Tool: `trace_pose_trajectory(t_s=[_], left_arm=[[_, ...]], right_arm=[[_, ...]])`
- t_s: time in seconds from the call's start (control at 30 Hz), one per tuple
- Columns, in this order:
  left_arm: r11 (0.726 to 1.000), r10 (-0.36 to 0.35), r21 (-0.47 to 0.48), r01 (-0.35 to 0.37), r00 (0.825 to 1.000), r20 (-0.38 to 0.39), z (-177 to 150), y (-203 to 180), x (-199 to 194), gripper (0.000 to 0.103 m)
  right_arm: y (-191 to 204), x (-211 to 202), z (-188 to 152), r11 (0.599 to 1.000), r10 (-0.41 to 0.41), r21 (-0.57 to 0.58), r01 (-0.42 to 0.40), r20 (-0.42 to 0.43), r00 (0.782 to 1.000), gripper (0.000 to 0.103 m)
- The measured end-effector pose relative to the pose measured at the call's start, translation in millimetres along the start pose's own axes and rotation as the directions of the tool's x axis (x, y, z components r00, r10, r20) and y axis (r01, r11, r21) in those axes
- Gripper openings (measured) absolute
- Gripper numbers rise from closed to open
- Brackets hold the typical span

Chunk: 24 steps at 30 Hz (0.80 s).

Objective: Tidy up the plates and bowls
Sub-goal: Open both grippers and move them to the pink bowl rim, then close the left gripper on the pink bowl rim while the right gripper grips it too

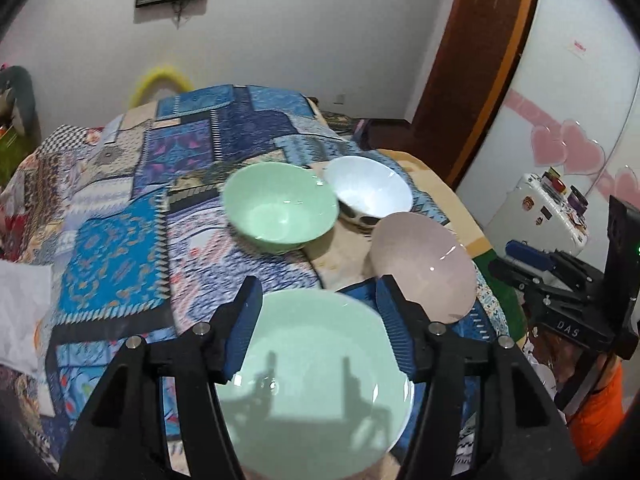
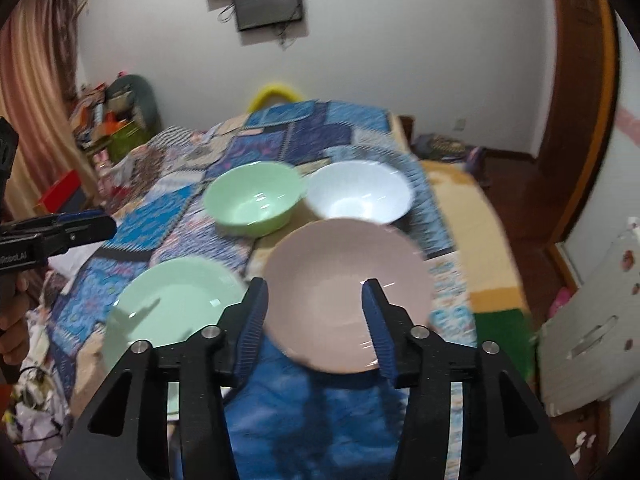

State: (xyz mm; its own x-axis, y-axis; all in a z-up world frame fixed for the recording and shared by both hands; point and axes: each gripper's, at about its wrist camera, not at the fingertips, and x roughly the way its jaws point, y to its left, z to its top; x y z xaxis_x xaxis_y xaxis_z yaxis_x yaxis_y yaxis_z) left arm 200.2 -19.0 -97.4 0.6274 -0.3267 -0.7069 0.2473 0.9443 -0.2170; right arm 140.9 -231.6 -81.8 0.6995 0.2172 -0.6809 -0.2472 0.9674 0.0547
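Two bowls (image 2: 254, 198), two plates (image 2: 348, 292), all empty

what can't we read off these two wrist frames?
- Left wrist view: near part of the green plate sits behind the left gripper and runs off the bottom edge.
- Left wrist view: base of the white bowl is hidden behind the green bowl.
- Right wrist view: pink plate is motion-blurred, so contact with the quilt is unclear.

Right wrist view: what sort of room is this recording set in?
Probably a bedroom at home: dishes sit on a bed under a blue patchwork quilt, a dark wall-mounted screen hangs opposite, and a peach curtain hangs nearby.
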Motion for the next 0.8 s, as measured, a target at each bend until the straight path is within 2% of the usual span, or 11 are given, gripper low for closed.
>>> trace_pose_trajectory(t_s=[0.27, 0.57, 0.67, 0.73, 0.8], left_arm=[[0.998, -0.057, 0.007, 0.058, 0.992, -0.111, 9, -24, 65, 0.059], [0.997, -0.074, 0.017, 0.080, 0.973, -0.218, 8, -42, 128, 0.057], [0.996, -0.073, 0.028, 0.083, 0.968, -0.241, 7, -47, 141, 0.048], [0.995, -0.080, 0.033, 0.092, 0.961, -0.263, 5, -50, 149, 0.036], [0.994, -0.091, 0.030, 0.104, 0.955, -0.281, 4, -52, 155, 0.024]], right_arm=[[-44, 16, -5, 0.995, -0.078, 0.062, 0.080, -0.024, 0.997, 0.052], [-65, 50, -25, 0.992, -0.051, 0.108, 0.062, -0.106, 0.993, 0.052], [-70, 58, -31, 0.991, -0.020, 0.131, 0.037, -0.129, 0.992, 0.052], [-73, 61, -33, 0.989, -0.003, 0.149, 0.022, -0.131, 0.991, 0.051], [-75, 61, -35, 0.986, 0.014, 0.164, 0.008, -0.129, 0.992, 0.045]])
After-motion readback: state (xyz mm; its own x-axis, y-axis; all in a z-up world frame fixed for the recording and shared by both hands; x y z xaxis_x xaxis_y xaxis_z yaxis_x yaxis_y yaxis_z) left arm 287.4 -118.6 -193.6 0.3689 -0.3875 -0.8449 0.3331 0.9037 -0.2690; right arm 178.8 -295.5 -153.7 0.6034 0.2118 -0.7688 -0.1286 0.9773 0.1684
